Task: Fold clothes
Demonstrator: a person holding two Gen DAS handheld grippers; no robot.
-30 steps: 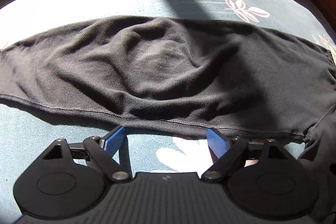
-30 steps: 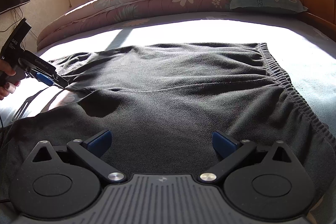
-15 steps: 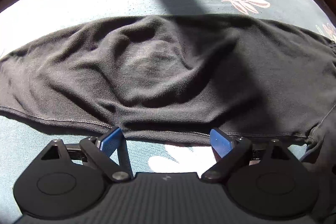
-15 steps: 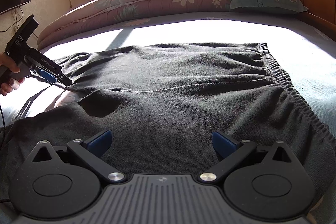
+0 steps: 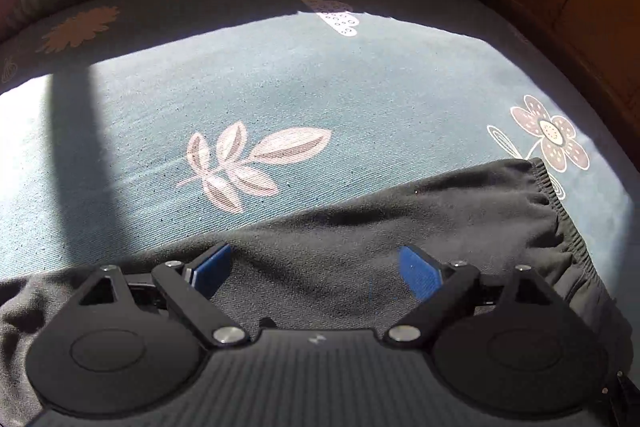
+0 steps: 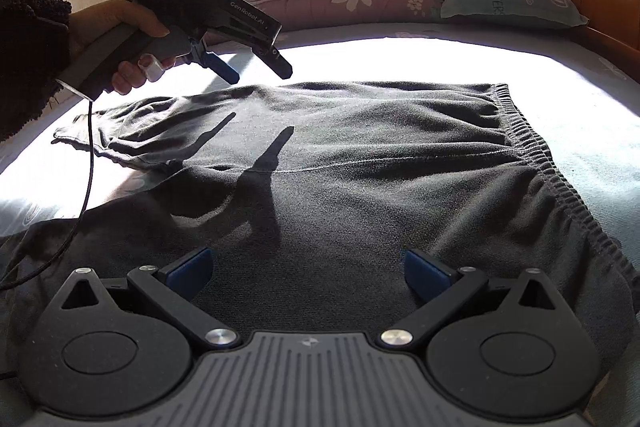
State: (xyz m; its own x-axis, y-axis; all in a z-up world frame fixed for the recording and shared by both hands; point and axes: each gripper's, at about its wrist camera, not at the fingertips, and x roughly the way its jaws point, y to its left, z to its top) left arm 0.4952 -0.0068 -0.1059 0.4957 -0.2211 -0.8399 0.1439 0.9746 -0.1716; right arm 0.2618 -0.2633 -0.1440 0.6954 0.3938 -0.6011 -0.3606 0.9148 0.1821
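Lying flat on the bed (image 6: 460,55): black trousers (image 6: 360,155), near leg cut off at frame's lower left, far leg end partly behind the cable. Left tool (image 6: 256,67) hangs above them, jaws apart, having just been widening, nothing between. Right tool (image 6: 308,267) low over the cloth, jaws apart, empty.

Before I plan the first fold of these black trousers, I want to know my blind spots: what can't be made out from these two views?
- Trouser leg ends: the black trousers run off the left edge in the right wrist view, cuffs unseen.
- Near waistband corner: hidden behind the right tool.
- Left wrist view: the left tool covers the cloth below it; only the waistband end shows.
- Fabric layers underneath: hidden by the top layer.
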